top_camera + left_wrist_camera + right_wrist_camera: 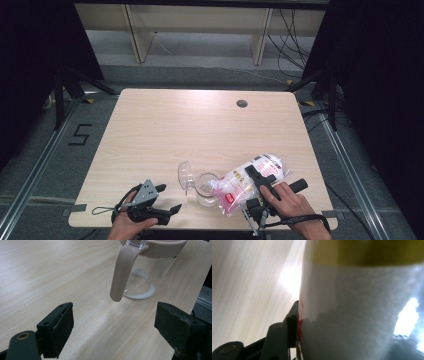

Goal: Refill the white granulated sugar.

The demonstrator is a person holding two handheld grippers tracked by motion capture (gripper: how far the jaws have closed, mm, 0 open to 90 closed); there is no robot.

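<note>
Here, at the near edge of the table [150, 120], the left gripper [167, 199] rests with its jaws spread wide and nothing between them. Just to its right stands the glass jar [206, 189], a little white powder on its bottom and its hinged lid [186, 176] swung open to the left. Right of the jar, the right gripper [261, 181] pinches the plastic bag [250, 182] of white powder, tilted with its near-left end at the jar's mouth.
</note>
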